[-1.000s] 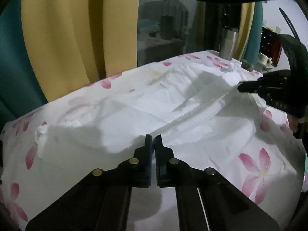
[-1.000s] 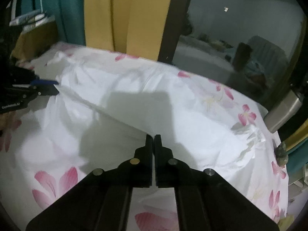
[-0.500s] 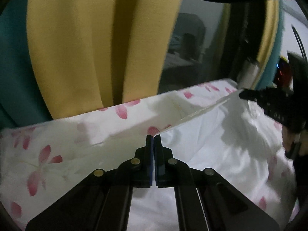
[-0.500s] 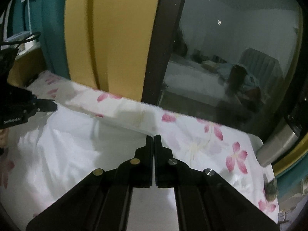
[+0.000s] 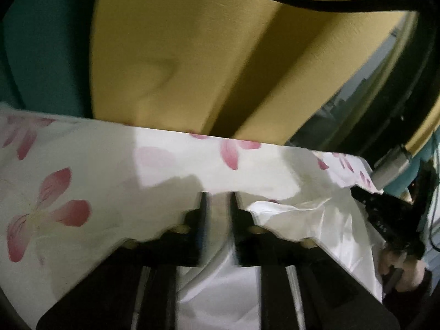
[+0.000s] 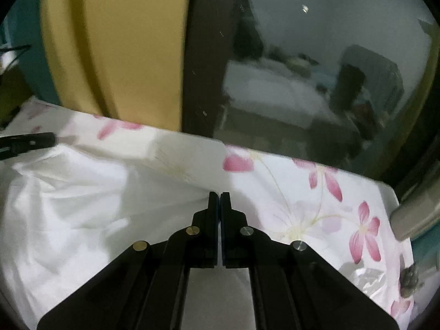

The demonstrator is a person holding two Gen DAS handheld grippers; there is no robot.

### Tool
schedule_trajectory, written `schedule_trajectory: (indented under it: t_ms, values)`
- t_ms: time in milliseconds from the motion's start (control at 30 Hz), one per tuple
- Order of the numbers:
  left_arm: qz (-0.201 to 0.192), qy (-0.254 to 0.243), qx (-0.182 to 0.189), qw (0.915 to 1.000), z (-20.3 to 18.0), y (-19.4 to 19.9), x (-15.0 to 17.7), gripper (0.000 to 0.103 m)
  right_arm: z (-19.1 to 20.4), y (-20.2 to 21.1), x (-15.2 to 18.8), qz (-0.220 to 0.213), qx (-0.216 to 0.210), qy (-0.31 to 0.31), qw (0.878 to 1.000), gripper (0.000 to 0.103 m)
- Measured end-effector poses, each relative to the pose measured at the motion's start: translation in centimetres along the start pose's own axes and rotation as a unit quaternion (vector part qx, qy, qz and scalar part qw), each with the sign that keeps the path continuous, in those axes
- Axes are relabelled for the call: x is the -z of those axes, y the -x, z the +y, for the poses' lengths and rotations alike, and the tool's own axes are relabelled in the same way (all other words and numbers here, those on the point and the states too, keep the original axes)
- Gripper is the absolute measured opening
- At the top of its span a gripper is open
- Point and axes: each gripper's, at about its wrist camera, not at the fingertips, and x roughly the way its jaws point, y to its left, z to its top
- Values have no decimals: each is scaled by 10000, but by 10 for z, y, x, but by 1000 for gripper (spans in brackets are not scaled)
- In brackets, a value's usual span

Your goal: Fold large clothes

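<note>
A white garment (image 6: 68, 200) lies rumpled on a bedsheet with pink flowers (image 6: 302, 206), its top edge drawn to the far side of the bed. My right gripper (image 6: 219, 196) is shut on the garment, whose edge runs straight into the fingertips. In the left wrist view my left gripper (image 5: 218, 200) has its jaws opening. The garment (image 5: 316, 228) lies loose under and between them, and the pads do not press on it. The right gripper (image 5: 385, 214) and a hand (image 5: 398, 269) show at that view's right edge. The left gripper (image 6: 52, 139) shows at the far left of the right wrist view.
Just behind the bed's far edge hang a yellow curtain (image 5: 206, 68) and a teal curtain (image 5: 46, 63), beside a dark window pane (image 6: 316, 82). A metal flask (image 6: 418, 217) stands at the bed's right corner. A black cable (image 5: 302, 0) crosses overhead.
Both grippers carried the garment's edge across the bed toward the curtain side. The left gripper rolled, and its jaws, shut before, now stand apart. The right gripper stays shut.
</note>
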Motion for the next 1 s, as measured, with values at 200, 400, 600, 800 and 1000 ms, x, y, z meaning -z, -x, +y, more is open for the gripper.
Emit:
schedule_trajectory:
  t_ms: [200,400,600,800,1000]
  values:
    - [-302,-46,-118,9995,23,49,-4,59,-18,15,3,-32,103,-167,9998,3]
    - [-226,-392,-490,9978,36,67,4,60,-39,59,10,-432,358,-314,9979,67]
    - [343,-587,-901,9936,51,29,11,60,-78,94,35,-416,622,-659,9950,68]
    - [314,-620,-1097,9915,54,14,5,60,-121,82,76,108,877,-1105,9899,68]
    - [163,-656,-1355,9885,56,11,3,35,-147,42,108,756,686,-1373,9853,68]
